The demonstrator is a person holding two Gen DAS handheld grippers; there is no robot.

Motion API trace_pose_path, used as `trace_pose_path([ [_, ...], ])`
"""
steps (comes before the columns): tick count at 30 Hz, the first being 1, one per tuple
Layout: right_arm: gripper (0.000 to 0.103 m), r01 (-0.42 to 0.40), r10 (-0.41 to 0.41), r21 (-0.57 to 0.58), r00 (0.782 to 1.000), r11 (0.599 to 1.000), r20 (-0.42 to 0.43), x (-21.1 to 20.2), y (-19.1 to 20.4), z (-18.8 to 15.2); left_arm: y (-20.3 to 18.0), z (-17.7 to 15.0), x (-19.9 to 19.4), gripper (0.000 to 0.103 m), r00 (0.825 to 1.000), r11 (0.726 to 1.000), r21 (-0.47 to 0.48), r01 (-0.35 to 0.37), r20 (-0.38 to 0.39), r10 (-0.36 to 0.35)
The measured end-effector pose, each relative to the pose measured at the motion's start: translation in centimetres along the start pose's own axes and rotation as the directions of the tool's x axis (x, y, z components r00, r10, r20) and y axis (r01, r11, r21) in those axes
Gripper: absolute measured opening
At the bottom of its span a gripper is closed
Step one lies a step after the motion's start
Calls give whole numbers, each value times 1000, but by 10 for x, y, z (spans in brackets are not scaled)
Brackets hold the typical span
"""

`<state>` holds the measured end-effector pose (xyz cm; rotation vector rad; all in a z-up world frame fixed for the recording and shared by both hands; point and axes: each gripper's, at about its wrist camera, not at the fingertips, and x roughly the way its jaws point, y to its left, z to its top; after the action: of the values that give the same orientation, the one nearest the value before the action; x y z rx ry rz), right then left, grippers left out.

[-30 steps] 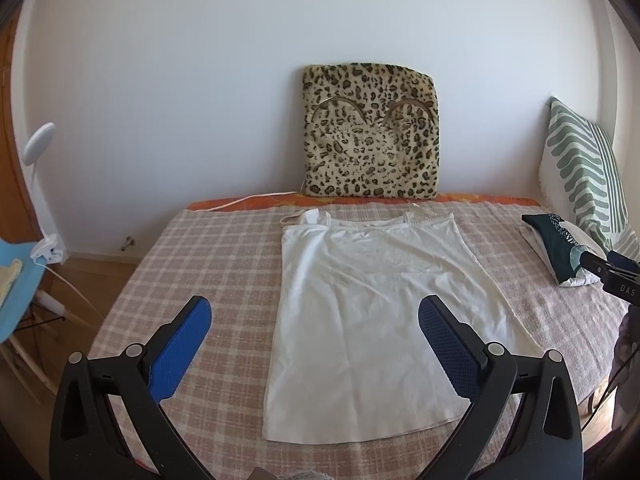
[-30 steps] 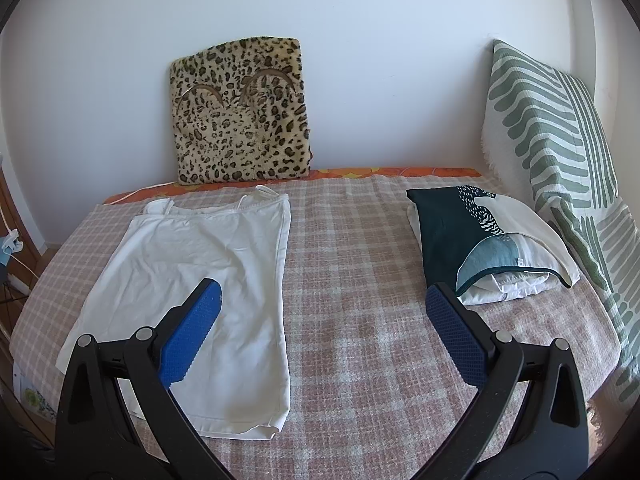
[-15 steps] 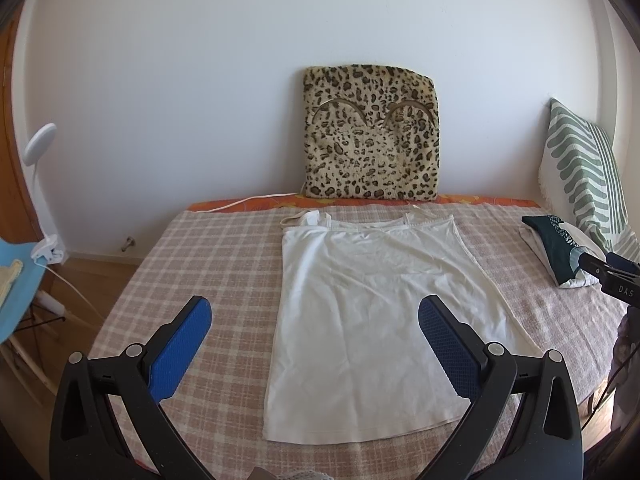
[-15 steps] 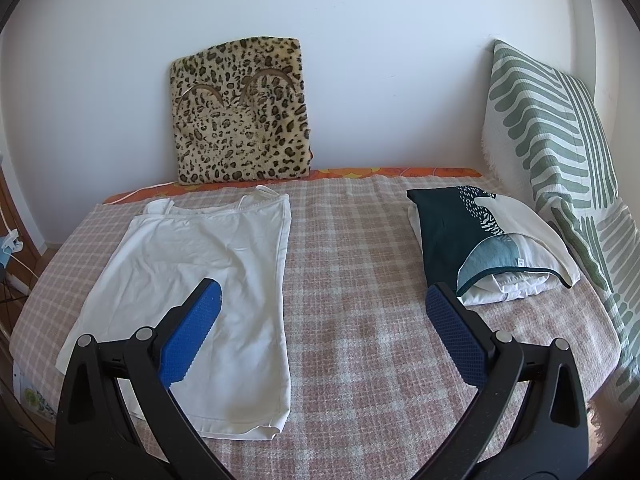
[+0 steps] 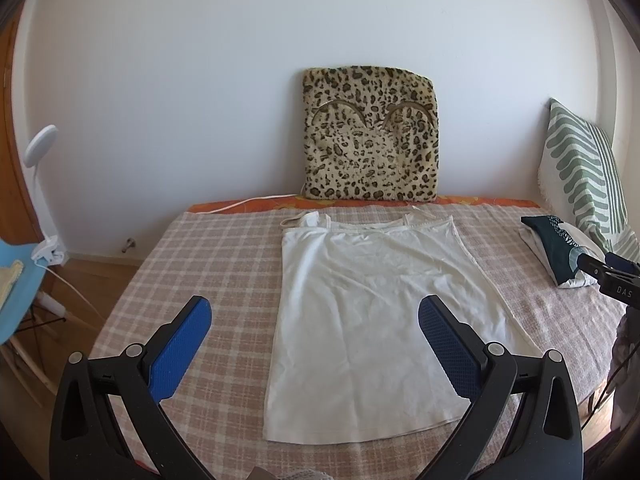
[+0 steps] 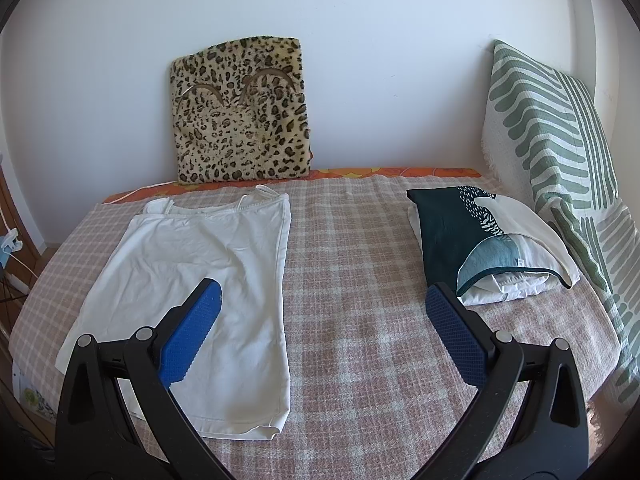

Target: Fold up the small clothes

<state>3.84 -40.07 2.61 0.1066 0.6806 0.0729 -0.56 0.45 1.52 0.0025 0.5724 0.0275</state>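
A white strappy top (image 5: pixel 372 316) lies flat on the checked bedspread (image 5: pixel 216 264), straps toward the wall. It also shows at the left of the right wrist view (image 6: pixel 200 280). My left gripper (image 5: pixel 316 312) is open and empty, held above the near half of the top. My right gripper (image 6: pixel 324 296) is open and empty, above the bedspread (image 6: pixel 352 280) just right of the top. A pile of folded clothes (image 6: pixel 484 240), dark green and white, lies at the right; it also shows in the left wrist view (image 5: pixel 560 248).
A leopard-print cushion (image 5: pixel 370 136) leans on the back wall. A green-striped pillow (image 6: pixel 560 152) stands at the right edge. A blue chair (image 5: pixel 16 288) and a white clip lamp (image 5: pixel 38 152) stand left of the bed, over wood floor.
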Motion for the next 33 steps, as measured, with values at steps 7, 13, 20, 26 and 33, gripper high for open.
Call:
trace_pose_path([
  [7, 103, 0, 0, 0, 1000, 1000, 0, 0, 1, 0, 0, 0, 0, 103, 1000, 1000, -2, 1, -1, -1],
  [13, 103, 1, -1, 0, 1000, 1000, 1, 0, 1, 0, -1, -1, -1, 103, 1000, 1000, -2, 0, 1, 0],
  [20, 103, -2, 2, 0, 1000, 1000, 1, -3, -7, 4, -1, -1, -1, 103, 1000, 1000, -1, 0, 2, 0],
  [26, 103, -7, 7, -4, 1000, 1000, 6, 5, 12, -2, 1, -1, -1, 103, 1000, 1000, -1, -3, 3, 3],
  [33, 103, -19, 19, -14, 1000, 1000, 13, -1, 12, 5, 6, -4, -2, 103, 1000, 1000, -1, 4, -3, -4],
])
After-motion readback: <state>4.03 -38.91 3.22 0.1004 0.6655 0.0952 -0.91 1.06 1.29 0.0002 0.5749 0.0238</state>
